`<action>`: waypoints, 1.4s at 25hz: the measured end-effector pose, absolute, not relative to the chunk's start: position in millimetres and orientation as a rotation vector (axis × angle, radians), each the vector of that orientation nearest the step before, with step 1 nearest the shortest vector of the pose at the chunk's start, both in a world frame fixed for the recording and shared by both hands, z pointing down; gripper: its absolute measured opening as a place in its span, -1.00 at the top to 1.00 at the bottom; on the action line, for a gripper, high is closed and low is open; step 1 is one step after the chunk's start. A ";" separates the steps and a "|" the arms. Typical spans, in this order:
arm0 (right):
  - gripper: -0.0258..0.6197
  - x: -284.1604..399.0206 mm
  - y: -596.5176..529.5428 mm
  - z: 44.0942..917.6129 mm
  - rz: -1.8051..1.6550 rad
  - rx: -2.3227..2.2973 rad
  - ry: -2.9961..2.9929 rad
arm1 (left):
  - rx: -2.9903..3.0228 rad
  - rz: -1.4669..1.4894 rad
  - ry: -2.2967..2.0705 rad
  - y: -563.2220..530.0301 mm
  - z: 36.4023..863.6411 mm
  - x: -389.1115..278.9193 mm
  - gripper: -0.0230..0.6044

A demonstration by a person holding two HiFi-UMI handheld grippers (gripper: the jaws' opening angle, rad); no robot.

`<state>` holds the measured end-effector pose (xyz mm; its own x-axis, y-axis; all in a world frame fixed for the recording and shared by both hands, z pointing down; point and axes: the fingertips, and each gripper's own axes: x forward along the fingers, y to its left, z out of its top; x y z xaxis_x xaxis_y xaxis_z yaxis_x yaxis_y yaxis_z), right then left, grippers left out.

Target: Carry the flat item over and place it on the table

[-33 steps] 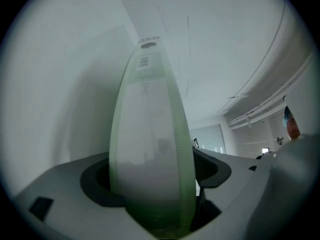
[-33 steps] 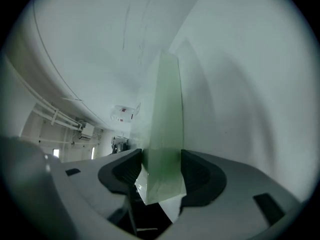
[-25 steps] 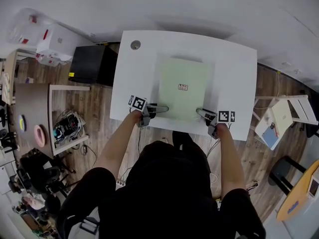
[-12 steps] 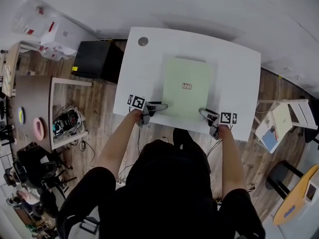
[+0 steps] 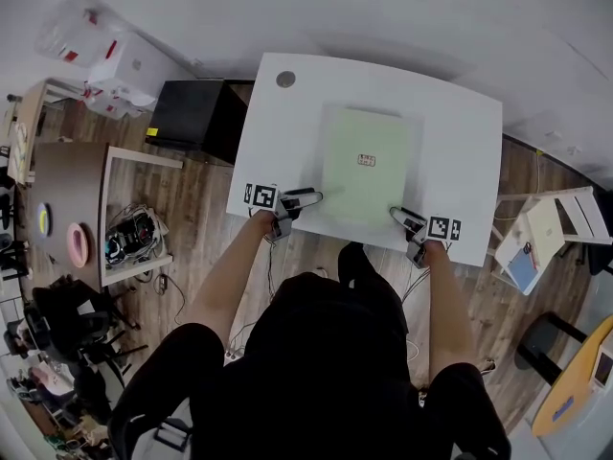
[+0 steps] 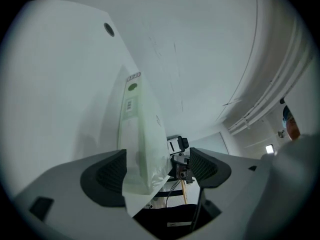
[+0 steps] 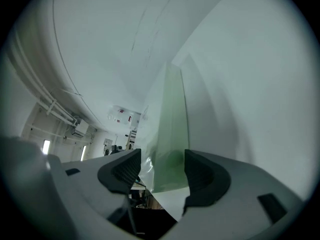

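A pale green flat item (image 5: 364, 166) in a clear wrap, with a small label at its middle, lies flat on the white table (image 5: 287, 151). My left gripper (image 5: 311, 197) is at its near left corner and my right gripper (image 5: 396, 212) at its near right corner. In the left gripper view the item's edge (image 6: 142, 134) stands between the wide jaws of the left gripper (image 6: 157, 166), beside one pad and apart from the other. The right gripper view shows the same: the item (image 7: 172, 129) passes between the right gripper's (image 7: 161, 169) spread jaws. Both grippers are open.
A round grommet hole (image 5: 285, 79) is at the table's far left corner. A black cabinet (image 5: 196, 113) stands left of the table, with white boxes (image 5: 124, 70) and a wooden shelf unit (image 5: 57, 199) beyond. A small white table (image 5: 551, 223) stands at the right.
The item has stayed flat on the table. Both grippers have drawn back a little toward the table's near edge, so their tips now sit at the item's near corners.
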<state>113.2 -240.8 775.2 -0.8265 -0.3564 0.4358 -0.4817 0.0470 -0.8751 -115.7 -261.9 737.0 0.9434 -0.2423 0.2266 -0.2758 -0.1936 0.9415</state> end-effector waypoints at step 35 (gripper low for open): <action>0.58 55.5 -38.9 530.2 0.798 1.691 -2.492 | 2.501 0.107 -0.924 -46.7 529.4 -81.1 0.84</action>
<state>55.5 -38.9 530.2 -0.4106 -0.8616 0.2985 -0.8748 0.2798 -0.3955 -81.1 -46.7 529.4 0.7704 -0.5950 0.2290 -0.6317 -0.6637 0.4006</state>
